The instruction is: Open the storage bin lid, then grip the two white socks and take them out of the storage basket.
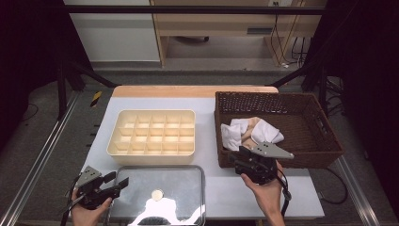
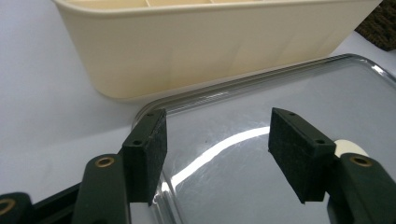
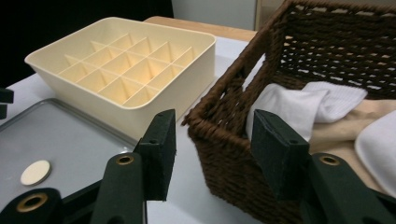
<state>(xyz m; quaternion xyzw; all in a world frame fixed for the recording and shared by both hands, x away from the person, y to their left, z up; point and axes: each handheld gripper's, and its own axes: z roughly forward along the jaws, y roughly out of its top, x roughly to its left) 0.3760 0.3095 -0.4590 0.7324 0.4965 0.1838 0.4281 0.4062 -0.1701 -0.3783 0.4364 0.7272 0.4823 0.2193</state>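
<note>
On the white table [image 1: 94, 146], I hold my right gripper [image 1: 239, 157] at the wicker basket [image 1: 324, 141], jaws apart and empty, ready for the socks [image 1: 244, 132]; my left gripper [image 1: 118, 180] waits open over the tray [image 1: 188, 188].

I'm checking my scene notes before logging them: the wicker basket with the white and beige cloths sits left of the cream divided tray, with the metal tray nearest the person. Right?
Not quite. The wicker basket holding the cloths sits right of the cream divided tray, as the high view shows. The metal tray is nearest the person.

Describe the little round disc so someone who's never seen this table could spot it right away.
Find the shiny metal tray at the table's near edge, in front of the cream divided box. The disc lies alone on it: small, flat, off-white.
</note>
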